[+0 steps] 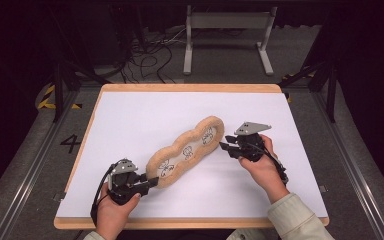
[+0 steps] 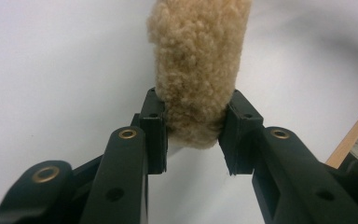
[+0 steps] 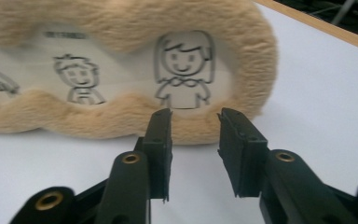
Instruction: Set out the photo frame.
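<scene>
I have the left gripper (image 1: 150, 183) clenched on the near-left end of the fluffy tan cushion (image 1: 187, 150), which lies slantwise across the middle of the white tabletop (image 1: 130, 120), its far end pointing right; in the left gripper view the fingers (image 2: 153, 122) pinch the pile from both sides. The right gripper (image 1: 223, 147) hangs released just off the far-right end, nothing between its fingers (image 3: 161, 133). It looks light, soft and floppy, so I would grip the thick fleecy rim at both ends, not the flat printed middle.
</scene>
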A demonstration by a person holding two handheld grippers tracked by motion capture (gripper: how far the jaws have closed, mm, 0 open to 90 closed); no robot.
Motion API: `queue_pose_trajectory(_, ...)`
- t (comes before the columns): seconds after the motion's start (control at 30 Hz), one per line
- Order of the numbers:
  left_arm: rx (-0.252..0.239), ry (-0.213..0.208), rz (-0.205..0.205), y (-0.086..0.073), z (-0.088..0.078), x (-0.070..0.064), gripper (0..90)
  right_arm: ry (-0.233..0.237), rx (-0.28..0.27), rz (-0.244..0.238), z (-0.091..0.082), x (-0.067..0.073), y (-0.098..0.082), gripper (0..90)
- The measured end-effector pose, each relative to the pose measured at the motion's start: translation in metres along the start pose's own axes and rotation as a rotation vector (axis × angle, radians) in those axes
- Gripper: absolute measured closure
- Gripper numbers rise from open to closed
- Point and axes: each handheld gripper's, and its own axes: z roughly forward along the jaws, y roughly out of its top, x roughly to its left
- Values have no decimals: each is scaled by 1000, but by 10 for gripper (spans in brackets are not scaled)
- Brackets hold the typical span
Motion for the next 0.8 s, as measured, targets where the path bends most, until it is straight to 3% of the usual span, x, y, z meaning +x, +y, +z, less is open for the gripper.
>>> queue_pose_trajectory(0.2, 1, -1, 6, 0, 0, 1, 660, -5, -4, 22, 16, -21, 7, 603)
queue_pose_trajectory(0.37, 1, -12, -4, 0, 0, 3, 661, -9, 4, 11, 30, -33, 12, 616)
queue_pose_trajectory(0.7, 5, -17, -4, 1, 0, 3, 661, 41, 1, 45, 53, -48, 11, 592)
queue_pose_trajectory(0.8, 6, -22, -7, 1, 0, 3, 661, 83, 3, 53, 58, -52, 13, 582)
